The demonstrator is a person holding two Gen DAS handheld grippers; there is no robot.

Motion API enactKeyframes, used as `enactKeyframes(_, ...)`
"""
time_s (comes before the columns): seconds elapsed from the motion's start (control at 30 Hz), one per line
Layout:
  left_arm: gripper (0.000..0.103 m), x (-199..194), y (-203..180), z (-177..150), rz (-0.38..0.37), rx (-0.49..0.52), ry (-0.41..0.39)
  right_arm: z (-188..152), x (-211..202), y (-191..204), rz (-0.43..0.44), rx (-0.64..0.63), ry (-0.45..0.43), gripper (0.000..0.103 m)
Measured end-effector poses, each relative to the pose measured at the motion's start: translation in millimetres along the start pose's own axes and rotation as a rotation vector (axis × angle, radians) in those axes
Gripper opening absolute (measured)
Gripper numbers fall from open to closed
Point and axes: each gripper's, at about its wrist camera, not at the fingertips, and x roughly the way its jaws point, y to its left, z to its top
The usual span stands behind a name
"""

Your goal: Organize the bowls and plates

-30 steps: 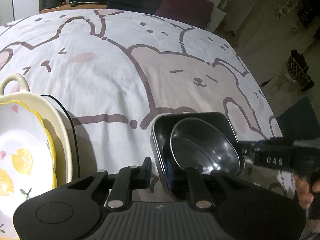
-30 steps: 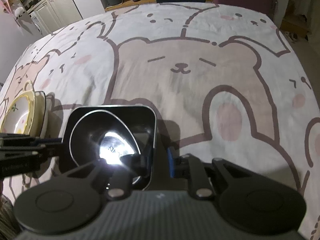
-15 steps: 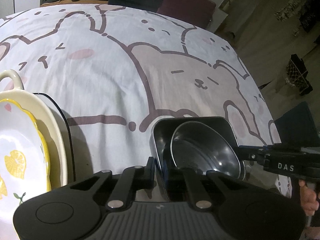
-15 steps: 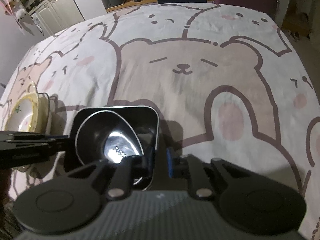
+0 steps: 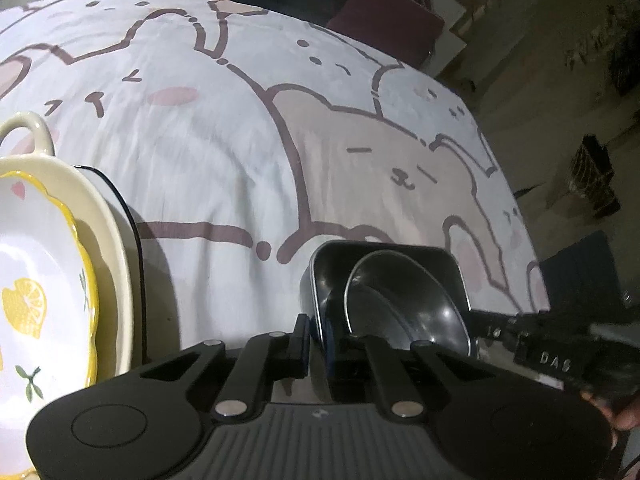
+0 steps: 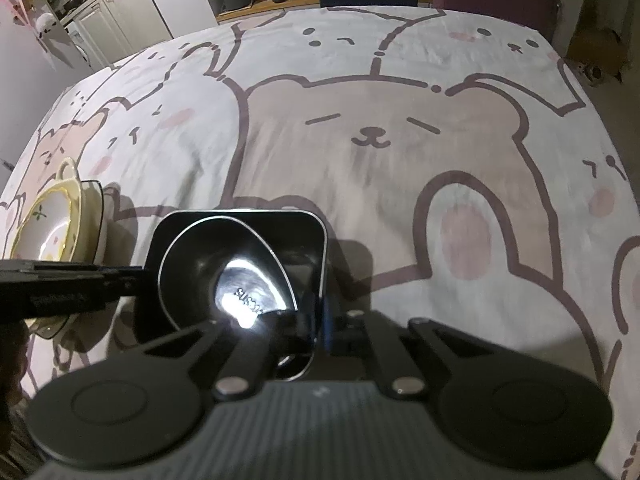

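Closest in the left wrist view, the left gripper (image 5: 318, 344) is closed on the left wall of the black square dish (image 5: 320, 276); one finger is outside the wall and the other inside, and its jaws have just been closing on that wall. In the right wrist view, the right gripper (image 6: 318, 320) is closed in the same way on the right wall of this dish (image 6: 240, 216), and its jaws too have just been closing, with the wall between them. So the dish is held from two opposite sides, and each gripper is seen from the side in the other camera: the right one (image 5: 496, 330) reaches the dish's far edge in the left view, with part of a hand (image 5: 618, 418) behind it. Inside the square dish a round metal bowl (image 6: 224, 268) lies tilted, and a bright reflection shines on its bottom. The dish is above the bedsheet (image 6: 360, 160), which has a bear pattern in brown and pink; I cannot tell whether it touches the sheet. To the left of the dish, well apart from it, a stack of light dishes rests on the sheet: a white plate with lemons (image 5: 36, 292) on top, a cream dish with a loop handle (image 5: 116, 248) under it, and a thin dark-rimmed plate (image 5: 138, 240) at the bottom. Behind the bed, dark furniture and white cabinets (image 6: 120, 20) are visible, but details are unclear.
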Motion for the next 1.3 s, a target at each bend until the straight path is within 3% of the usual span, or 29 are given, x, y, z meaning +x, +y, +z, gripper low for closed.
enactKeyframes(0.6,0.004,-63.2,7.7,16.2,-0.035,-0.035,-0.151,2.7,-48.9,17.4,0.066,0.027,-0.129,0.005)
enactKeyframes(1.3,0.004,-148.7,50.4,23.5,0.038,-0.085,-0.283,28.3,-62.2,80.9,0.176,-0.017,-0.192,0.005)
